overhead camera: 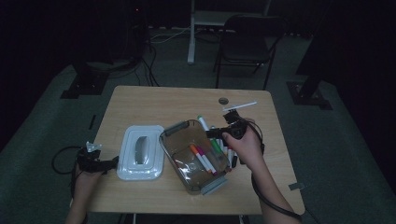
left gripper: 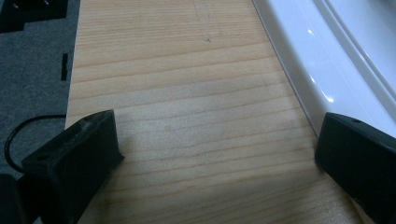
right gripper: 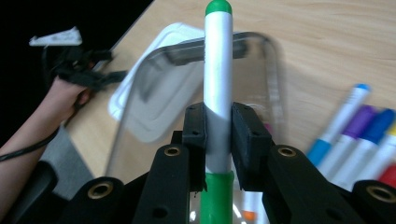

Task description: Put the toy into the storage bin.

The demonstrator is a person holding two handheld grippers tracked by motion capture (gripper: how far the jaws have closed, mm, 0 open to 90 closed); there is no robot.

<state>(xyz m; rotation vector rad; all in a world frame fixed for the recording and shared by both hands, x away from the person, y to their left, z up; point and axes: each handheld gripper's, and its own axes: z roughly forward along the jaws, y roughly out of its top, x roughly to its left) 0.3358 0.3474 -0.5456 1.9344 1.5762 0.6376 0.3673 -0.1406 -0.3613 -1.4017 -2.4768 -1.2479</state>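
While the right gripper (right gripper: 218,128) clamps the green marker (right gripper: 218,70) at mid-barrel, we carry it over the clear bin (overhead camera: 173,131) before lowering. We keep the marker's long axis in line with the bin's long side so that it settles flat beside the markers (overhead camera: 204,158) already inside, and we release only once it is below the rim. In the right gripper view the marker runs straight out between the jaws, green cap away from the hand, pointing toward the bin's far rim. Left of the bin, beside the white lid (overhead camera: 140,151), the left gripper (overhead camera: 113,163) rests with jaws spread, grasping nothing.
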